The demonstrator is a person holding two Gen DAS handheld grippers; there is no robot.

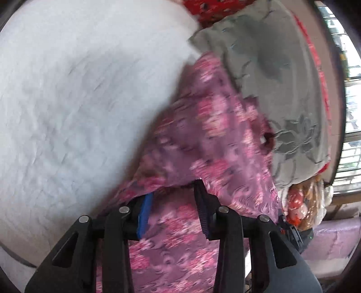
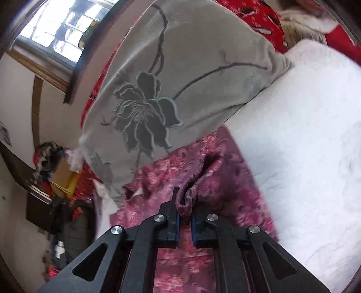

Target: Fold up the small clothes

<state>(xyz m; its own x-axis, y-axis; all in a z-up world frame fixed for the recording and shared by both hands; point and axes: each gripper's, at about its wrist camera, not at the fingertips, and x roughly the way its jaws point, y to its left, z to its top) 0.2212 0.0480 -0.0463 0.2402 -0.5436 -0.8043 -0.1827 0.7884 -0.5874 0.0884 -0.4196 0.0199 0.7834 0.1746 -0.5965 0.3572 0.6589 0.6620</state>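
Pinching a bunched fold of the pink floral garment (image 2: 198, 180), the right gripper (image 2: 183, 216) has its fingers nearly together with a roll of hem squeezed between the blue pads, so that side looks properly held. The left gripper (image 1: 173, 202) is a different story: its fingers sit spread apart, with the cloth draped over their tips and hanging down between them, and I can't really tell if it's gripping anything or just propping the fabric up. The garment itself seems lifted at the gripper end and trails down onto the white bed (image 1: 79, 101), with its far edge tucked right against the grey flower-print pillow (image 2: 180, 78), maybe slightly under it. There's a red patterned blanket (image 2: 259, 20) behind the pillow and some clutter off the bed's edge. Honestly the risk I'd watch is that left side: if the cloth is only resting there, any pull to make the fold could let it slide off and the whole thing collapses lopsided. The fabric could also drag on the pillow and the fold line goes crooked. The left view is blurry too, so there's probably fast motion.
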